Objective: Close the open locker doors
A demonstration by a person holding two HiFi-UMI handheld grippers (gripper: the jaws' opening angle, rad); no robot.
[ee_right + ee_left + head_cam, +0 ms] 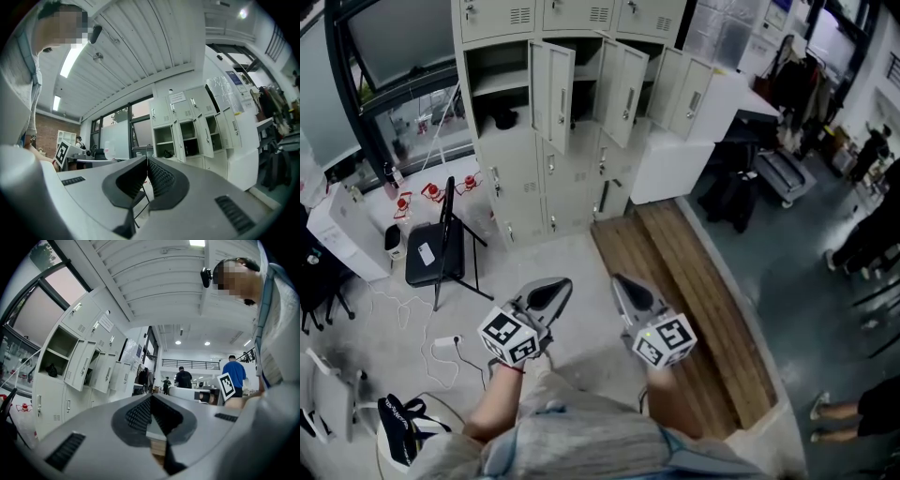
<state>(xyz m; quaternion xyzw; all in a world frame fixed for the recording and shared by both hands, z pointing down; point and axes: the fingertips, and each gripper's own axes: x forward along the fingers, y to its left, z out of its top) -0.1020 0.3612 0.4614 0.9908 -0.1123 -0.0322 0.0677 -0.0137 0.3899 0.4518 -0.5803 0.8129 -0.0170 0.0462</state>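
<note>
Both grippers are clenched on nothing. The left gripper [555, 289] and the right gripper [623, 286] each have their jaws pressed together at the tip. They are held side by side close to the person's body and point toward the locker bank [520, 178], which stands well apart from them beside a window.

In the bank's middle row several open doors [553, 94] are swung outward. The leftmost open compartment [492, 89] has a small dark object [502, 119] lying on its bottom. The doors of the rows above and below are shut.

A black folding chair [431, 248] stands on the floor near the foot of the lockers, to their left. A wooden platform [694, 300] runs along the floor to the right. A white cable [441, 361] trails over the floor near the left gripper.
</note>
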